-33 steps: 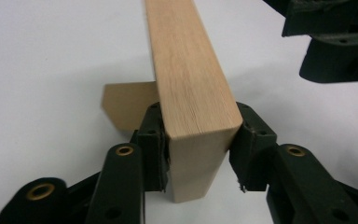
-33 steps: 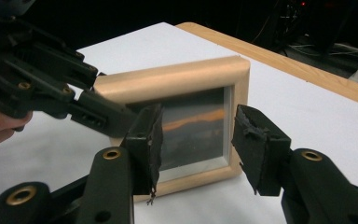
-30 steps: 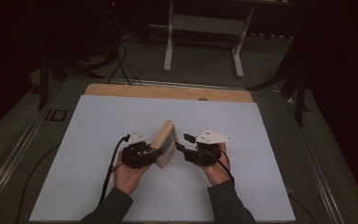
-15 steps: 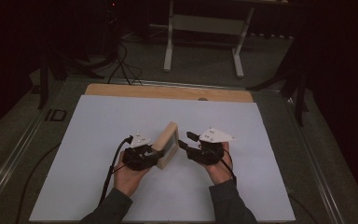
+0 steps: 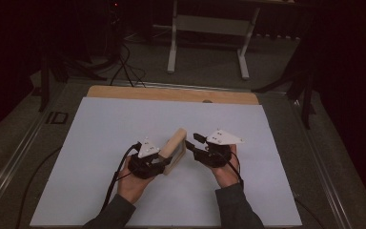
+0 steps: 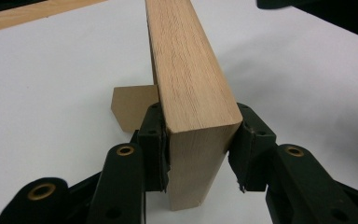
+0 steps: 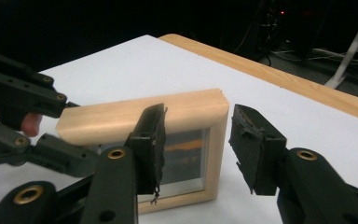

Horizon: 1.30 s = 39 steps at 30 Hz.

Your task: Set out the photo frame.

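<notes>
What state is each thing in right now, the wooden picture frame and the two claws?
Light wooden picture frame with glass front: standing upright on edge on the white table cover, its brown back stand folded out.
Left claw: shut on the frame's end, pads pressing both faces.
Right claw: open, just been closing, jaws around the frame's corner without touching.

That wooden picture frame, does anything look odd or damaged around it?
The wooden picture frame itself looks intact, clamped upright by the left gripper. The odd bit is the right gripper: the black pads on its open jaws look frayed and ragged at the edges.
</notes>
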Each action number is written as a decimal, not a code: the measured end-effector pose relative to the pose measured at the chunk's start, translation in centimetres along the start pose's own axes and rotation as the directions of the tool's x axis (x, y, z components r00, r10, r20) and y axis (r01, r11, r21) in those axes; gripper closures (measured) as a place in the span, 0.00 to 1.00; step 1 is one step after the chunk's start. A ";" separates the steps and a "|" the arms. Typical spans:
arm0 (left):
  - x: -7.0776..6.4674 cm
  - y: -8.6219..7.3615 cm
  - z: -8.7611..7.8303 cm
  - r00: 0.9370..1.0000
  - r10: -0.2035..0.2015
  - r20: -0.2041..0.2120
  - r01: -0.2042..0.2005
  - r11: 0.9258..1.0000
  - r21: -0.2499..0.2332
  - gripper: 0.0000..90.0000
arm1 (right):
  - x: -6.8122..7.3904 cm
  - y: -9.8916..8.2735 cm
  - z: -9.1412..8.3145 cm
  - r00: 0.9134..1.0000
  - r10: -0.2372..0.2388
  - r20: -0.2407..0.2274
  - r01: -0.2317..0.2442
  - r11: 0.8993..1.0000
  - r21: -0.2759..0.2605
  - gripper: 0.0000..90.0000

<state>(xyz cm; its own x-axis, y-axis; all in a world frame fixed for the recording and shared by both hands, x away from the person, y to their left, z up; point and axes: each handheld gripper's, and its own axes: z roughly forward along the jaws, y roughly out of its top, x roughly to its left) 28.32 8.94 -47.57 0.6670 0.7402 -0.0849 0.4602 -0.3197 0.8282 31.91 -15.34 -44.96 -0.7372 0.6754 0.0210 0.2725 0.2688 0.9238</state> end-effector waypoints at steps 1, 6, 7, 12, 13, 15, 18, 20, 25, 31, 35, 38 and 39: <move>-0.2 0.0 0.0 1.000 0.012 0.004 -0.012 1.000 0.000 0.68 | 0.0 0.0 0.0 1.000 0.000 0.002 0.000 1.000 0.001 0.62; -0.7 -0.1 0.1 0.999 0.039 0.012 -0.039 0.999 -0.006 0.68 | -0.1 0.1 -0.2 1.000 0.000 0.011 0.000 1.000 -0.008 0.68; -0.7 -0.1 0.0 0.999 0.048 0.013 -0.048 0.999 -0.004 0.68 | -0.1 0.1 -0.2 1.000 0.000 0.012 0.000 1.000 -0.010 0.69; -1.3 -0.1 0.1 0.996 0.083 0.018 -0.083 0.997 0.002 0.68 | -0.2 0.1 -0.4 1.000 0.001 0.018 0.000 1.000 -0.020 0.80; -1.4 -0.1 0.1 0.996 0.083 0.022 -0.083 0.997 0.000 0.68 | -0.2 0.1 -0.5 1.000 -0.003 0.019 0.003 1.000 -0.022 0.83; -1.6 -0.1 0.1 0.995 0.091 0.028 -0.091 0.996 0.001 0.68 | -0.1 0.1 -0.5 1.000 -0.004 0.021 0.004 1.000 -0.024 0.86; -1.8 -0.2 0.1 0.994 0.100 0.033 -0.100 0.995 0.002 0.68 | -0.2 0.1 -0.6 0.999 -0.002 0.036 0.002 1.000 -0.026 0.91; -1.9 -0.2 0.1 0.994 0.104 0.035 -0.104 0.995 0.002 0.68 | -0.2 0.1 -0.6 0.999 -0.003 0.044 0.004 1.000 -0.026 0.94; -2.3 -0.2 0.1 0.991 0.124 0.052 -0.124 0.992 0.000 0.68 | -0.2 0.1 -0.6 0.999 -0.007 0.049 0.008 1.000 -0.019 0.97; -2.8 -0.3 0.2 0.986 0.150 0.073 -0.150 0.989 -0.004 0.68 | -0.4 0.0 -0.6 0.998 -0.010 0.057 0.010 1.000 -0.014 0.99; -3.2 -0.3 0.2 0.983 0.165 0.075 -0.165 0.986 -0.003 0.68 | -0.6 -0.1 -0.6 0.998 0.001 0.064 0.000 1.000 -0.010 0.99; -3.3 -0.3 0.2 0.982 0.173 0.082 -0.173 0.985 -0.002 0.68 | -0.7 -0.2 -0.5 0.998 0.004 0.068 -0.004 1.000 -0.004 0.99; -3.4 -0.3 0.2 0.981 0.175 0.085 -0.176 0.984 -0.002 0.68 | -0.8 -0.3 -0.4 0.998 0.003 0.068 -0.003 1.000 -0.003 0.99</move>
<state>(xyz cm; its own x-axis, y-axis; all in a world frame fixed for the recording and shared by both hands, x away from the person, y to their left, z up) 26.04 6.45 -47.61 0.7846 0.6198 0.0149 0.3348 -0.4438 0.8312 32.12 -16.24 -45.05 -0.6922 0.7217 -0.0021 0.2729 0.2645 0.9250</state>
